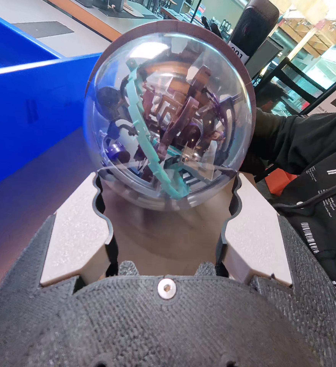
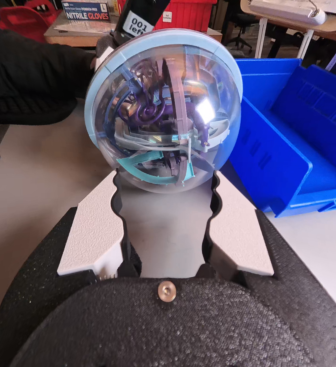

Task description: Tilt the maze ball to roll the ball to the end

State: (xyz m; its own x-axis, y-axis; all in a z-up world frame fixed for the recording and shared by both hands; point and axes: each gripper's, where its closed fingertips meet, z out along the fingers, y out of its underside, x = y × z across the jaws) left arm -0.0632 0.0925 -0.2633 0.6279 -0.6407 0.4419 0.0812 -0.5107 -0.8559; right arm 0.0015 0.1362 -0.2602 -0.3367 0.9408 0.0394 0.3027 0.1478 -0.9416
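The clear plastic maze ball (image 1: 169,119) with teal, purple and brown tracks inside is held above the pale table (image 2: 34,178), pinched on opposite sides by the left gripper (image 1: 167,174) and the right gripper (image 2: 166,174). A blue plastic bin (image 2: 294,139) stands just beside it. Only the left wrist view shows a small silver ball (image 1: 195,155) low inside; only the right wrist view shows the glove box (image 2: 85,10).

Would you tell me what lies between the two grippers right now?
The maze ball fills the stretch between them: in the right wrist view the right gripper clasps its near side, and the left gripper shows just behind it.
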